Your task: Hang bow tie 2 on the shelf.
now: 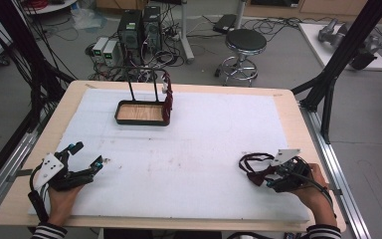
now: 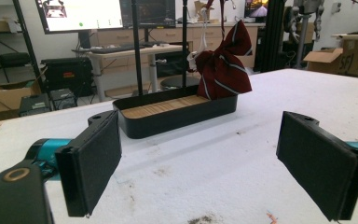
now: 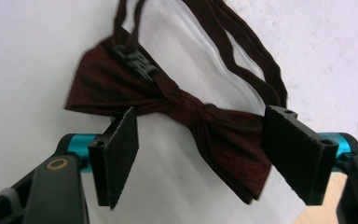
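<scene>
The open right claw (image 3: 200, 154) straddles the dark maroon fabric bow tie (image 3: 186, 112); it should close squarely on the centre knot, clear of the strap.

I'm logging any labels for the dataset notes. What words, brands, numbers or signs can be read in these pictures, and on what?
None can be read.
Monitor screen in the left gripper view: it shows graphics, and any text is too small and blurred.
Cardboard box at the right of that view: a dark printed mark, not legible.
Striped bow tie, dark red bow tie and black tray: no lettering visible.
</scene>
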{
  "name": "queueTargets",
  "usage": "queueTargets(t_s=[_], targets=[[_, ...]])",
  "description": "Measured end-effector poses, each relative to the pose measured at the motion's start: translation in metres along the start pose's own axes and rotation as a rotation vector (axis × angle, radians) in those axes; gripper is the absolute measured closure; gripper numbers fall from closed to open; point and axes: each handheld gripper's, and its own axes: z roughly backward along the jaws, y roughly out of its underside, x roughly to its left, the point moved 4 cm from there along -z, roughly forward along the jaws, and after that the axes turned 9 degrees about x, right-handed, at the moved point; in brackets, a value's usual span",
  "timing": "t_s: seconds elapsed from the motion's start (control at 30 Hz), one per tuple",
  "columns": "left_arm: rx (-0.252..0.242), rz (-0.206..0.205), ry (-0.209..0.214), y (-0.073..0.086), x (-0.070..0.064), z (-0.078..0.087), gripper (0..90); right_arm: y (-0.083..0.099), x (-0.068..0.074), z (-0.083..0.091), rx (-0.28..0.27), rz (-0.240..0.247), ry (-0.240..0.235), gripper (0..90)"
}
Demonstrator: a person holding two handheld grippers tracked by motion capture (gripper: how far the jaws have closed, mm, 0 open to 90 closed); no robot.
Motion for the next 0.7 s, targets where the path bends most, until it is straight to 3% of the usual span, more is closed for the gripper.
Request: queueTargets(t_s=[0.3, 0.57, 0.7], targets=[[-0.001, 0.002, -0.001, 0.000, 0.000, 0.000, 14.3, 0.010, -0.006, -0.008, 0.051, -0.014, 0.039, 32.8], [-0.002, 0.002, -0.002, 0.000, 0.000, 0.000, 14.3, 0.009, -0.010, -0.010, 0.071, -0.020, 0.088, 42.0], [-0.002, 0.002, -0.003, 0.000, 0.000, 0.000, 14.4, 0.008, -0.010, -0.011, 0.063, -0.028, 0.088, 45.3]])
